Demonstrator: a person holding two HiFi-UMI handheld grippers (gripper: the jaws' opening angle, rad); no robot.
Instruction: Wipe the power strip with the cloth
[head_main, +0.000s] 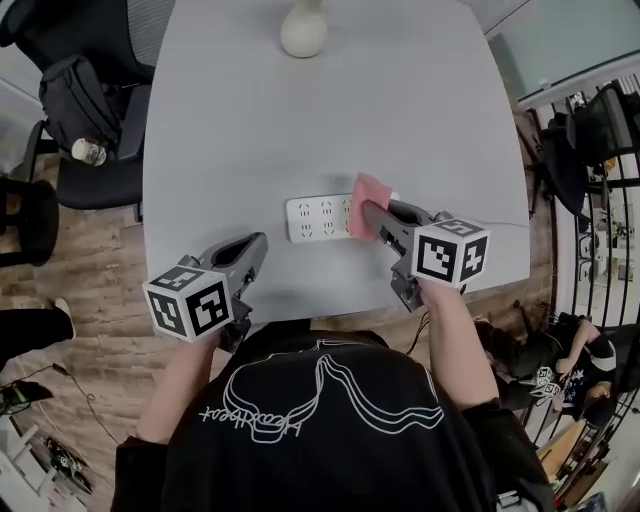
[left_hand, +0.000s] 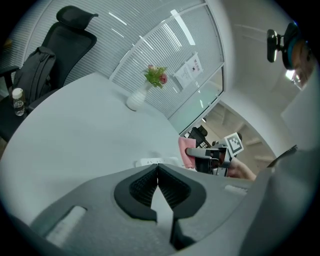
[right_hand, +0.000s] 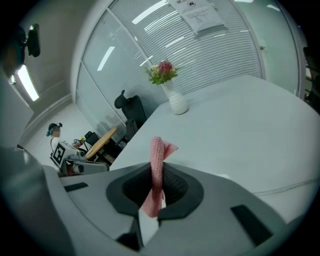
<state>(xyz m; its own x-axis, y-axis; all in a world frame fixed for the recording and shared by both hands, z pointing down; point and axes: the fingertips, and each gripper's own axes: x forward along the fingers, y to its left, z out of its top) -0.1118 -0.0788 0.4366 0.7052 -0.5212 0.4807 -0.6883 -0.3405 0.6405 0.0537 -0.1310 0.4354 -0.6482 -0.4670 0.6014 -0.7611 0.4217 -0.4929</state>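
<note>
right claw (right_hand: 156, 175) clamps pink cloth (right_hand: 157, 150) at power strip (head_main: 318, 217) | left claw (left_hand: 157, 172) closed, empty

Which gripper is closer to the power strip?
Right. The right gripper, holding the cloth, is at the power strip; the left gripper hangs apart, off its left end.

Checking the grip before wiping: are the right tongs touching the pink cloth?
Touching. The right gripper view shows the right tongs shut on the pink cloth, pinched between them.

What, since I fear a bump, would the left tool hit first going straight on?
Probably the power strip, straight ahead of the left tool; depth is unclear, so it might pass above.
</note>
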